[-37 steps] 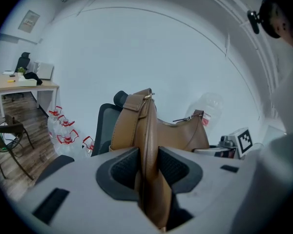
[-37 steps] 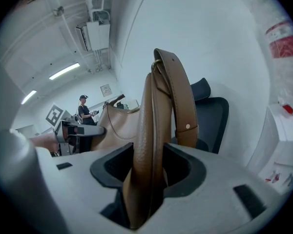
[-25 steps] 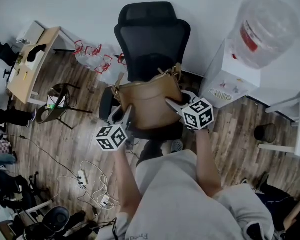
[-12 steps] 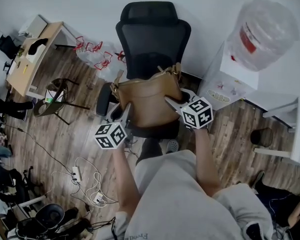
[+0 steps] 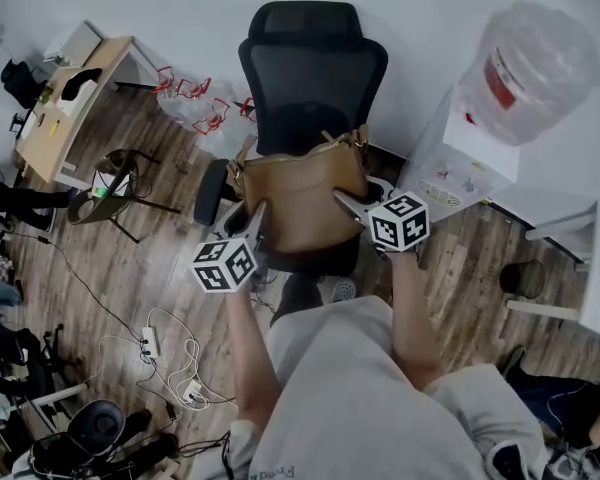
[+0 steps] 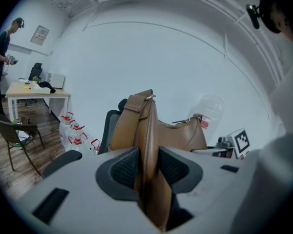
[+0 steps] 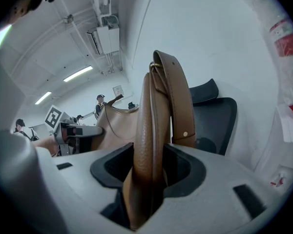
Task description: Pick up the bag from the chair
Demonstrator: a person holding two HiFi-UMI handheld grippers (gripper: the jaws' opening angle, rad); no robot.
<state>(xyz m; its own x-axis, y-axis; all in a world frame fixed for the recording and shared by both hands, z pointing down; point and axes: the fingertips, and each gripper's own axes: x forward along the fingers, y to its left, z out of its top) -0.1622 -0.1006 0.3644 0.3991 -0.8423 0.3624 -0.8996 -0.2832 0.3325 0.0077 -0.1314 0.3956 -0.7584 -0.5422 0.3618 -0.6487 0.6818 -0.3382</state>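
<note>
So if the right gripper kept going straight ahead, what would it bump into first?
The brown bag: the right gripper is shut on its edge. Past it, probably the black chair backrest, though depth is unclear.

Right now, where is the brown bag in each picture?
Head view: bag in the middle, against the black chair.
Left gripper view: bag in the middle, chair just left.
Right gripper view: bag in the middle, chair at right.
Shared landmark: the black chair.
</note>
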